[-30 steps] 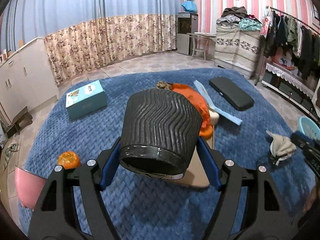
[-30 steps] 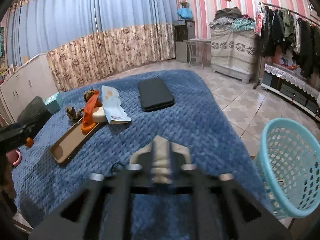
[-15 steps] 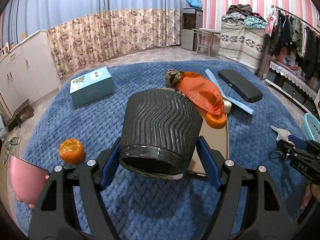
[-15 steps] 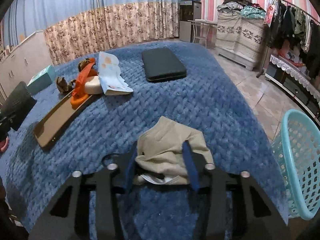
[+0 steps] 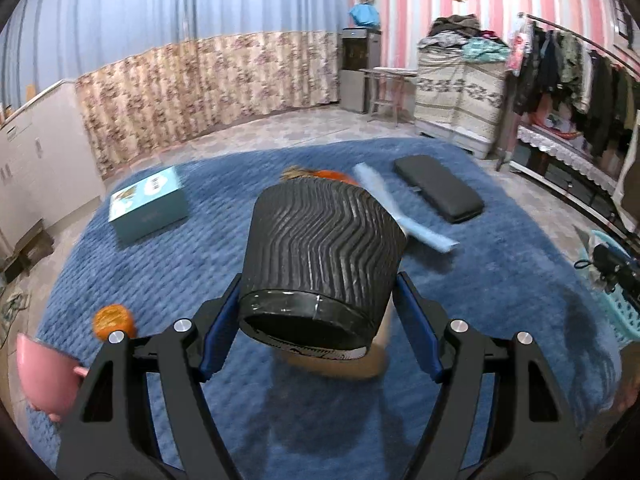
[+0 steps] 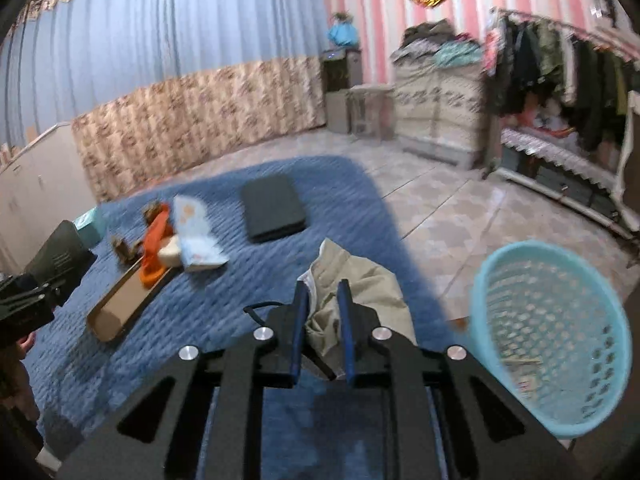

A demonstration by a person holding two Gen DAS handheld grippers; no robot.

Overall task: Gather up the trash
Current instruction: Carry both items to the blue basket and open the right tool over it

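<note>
My left gripper is shut on a black ribbed bin, held tilted above the blue blanket. My right gripper is shut on a crumpled beige paper wad, lifted above the blanket edge, left of the light blue mesh basket on the floor. More trash lies on the blanket in the right wrist view: an orange wrapper, a pale blue-white wrapper, brown scraps and a long cardboard tray.
A teal box, a black flat case, an orange fruit and a pink cup sit on or beside the blanket. A tiled floor, a clothes rack and cabinets surround it.
My right gripper closed on the beige paper wad and lifted it off the blanket toward the basket. My left gripper kept hold of the black bin and shifted slightly.
</note>
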